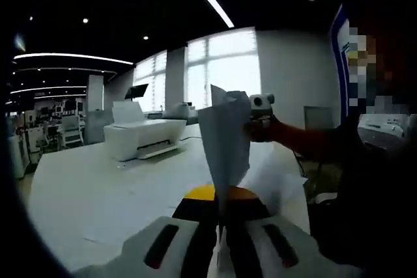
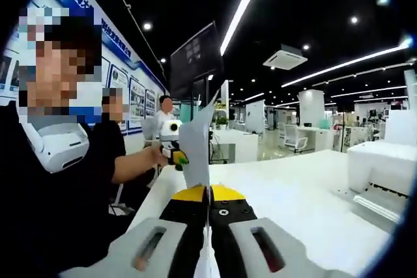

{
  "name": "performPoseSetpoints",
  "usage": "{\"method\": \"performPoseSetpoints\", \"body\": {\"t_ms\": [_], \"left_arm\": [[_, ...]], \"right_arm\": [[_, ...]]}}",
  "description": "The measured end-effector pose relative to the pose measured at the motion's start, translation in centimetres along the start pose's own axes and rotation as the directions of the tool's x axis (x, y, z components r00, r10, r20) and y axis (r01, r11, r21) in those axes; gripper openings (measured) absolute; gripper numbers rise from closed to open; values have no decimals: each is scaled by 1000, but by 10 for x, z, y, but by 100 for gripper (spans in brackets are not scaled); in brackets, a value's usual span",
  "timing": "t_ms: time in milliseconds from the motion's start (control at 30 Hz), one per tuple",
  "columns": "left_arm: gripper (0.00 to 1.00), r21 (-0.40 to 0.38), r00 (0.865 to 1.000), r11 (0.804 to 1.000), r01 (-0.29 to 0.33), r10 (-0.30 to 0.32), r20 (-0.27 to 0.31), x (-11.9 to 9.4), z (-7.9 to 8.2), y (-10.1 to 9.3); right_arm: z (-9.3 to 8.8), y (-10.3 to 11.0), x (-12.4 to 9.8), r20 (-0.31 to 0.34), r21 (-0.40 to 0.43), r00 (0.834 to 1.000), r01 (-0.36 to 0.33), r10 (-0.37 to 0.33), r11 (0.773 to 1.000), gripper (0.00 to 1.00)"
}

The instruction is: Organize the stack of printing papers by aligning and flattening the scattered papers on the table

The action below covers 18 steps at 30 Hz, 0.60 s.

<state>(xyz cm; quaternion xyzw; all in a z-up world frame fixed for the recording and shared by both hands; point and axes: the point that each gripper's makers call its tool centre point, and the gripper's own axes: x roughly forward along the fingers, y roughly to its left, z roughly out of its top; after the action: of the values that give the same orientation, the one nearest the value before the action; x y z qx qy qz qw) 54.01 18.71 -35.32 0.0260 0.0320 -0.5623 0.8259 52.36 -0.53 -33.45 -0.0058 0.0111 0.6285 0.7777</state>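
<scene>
1. In the left gripper view, the left gripper (image 1: pixel 220 242) rises from 6 o'clock with its jaws clamped on the near edge of a stack of papers (image 1: pixel 225 141), which stands on edge at picture centre above the white counter (image 1: pixel 85 187).
2. The right gripper (image 1: pixel 260 118) enters that view at about 3 o'clock of the stack, held by the person's hand (image 1: pixel 266 128), and meets the stack's far edge.
3. In the right gripper view, the right gripper (image 2: pixel 210 239) likewise has its jaws closed together on the papers (image 2: pixel 195 151), which rise edge-on from 6 o'clock toward centre; the left gripper (image 2: pixel 172 151) sits at the sheets' 9 o'clock side.
4. More loose sheets (image 1: pixel 273 174) lie flat on the counter at about 4 o'clock of the held stack, and a white printer (image 1: pixel 146 136) stands well apart at 9 o'clock.
5. The step in hand looks like jogging the held stack square. To do it well, both grips should loosen slightly while the bottom edge taps the counter, so the sheets can slide level.
6. Clamping too hard would likely crease the sheets or lock in the skew showing at the top corners.
7. The stack should then go down flat, squared with the loose sheets.
</scene>
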Motion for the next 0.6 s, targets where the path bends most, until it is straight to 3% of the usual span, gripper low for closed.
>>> {"method": "performPoseSetpoints", "body": {"t_ms": [167, 333, 433, 600], "left_arm": [[7, -27, 999, 999, -39, 38, -31, 4, 8, 2], [8, -11, 996, 998, -62, 61, -72, 10, -6, 5], [27, -12, 995, 998, -65, 64, -79, 13, -12, 6], [29, 8, 996, 999, -54, 54, -71, 18, -12, 3]], "right_arm": [[2, -1, -2, 19, 21, 1000, 8, -9, 1000, 0], [-15, -2, -2, -4, 8, 1000, 18, -18, 1000, 0], [-20, -4, -1, -15, -1, 999, 34, -34, 999, 21], [-17, -5, -1, -9, -16, 999, 30, -31, 999, 19]]}}
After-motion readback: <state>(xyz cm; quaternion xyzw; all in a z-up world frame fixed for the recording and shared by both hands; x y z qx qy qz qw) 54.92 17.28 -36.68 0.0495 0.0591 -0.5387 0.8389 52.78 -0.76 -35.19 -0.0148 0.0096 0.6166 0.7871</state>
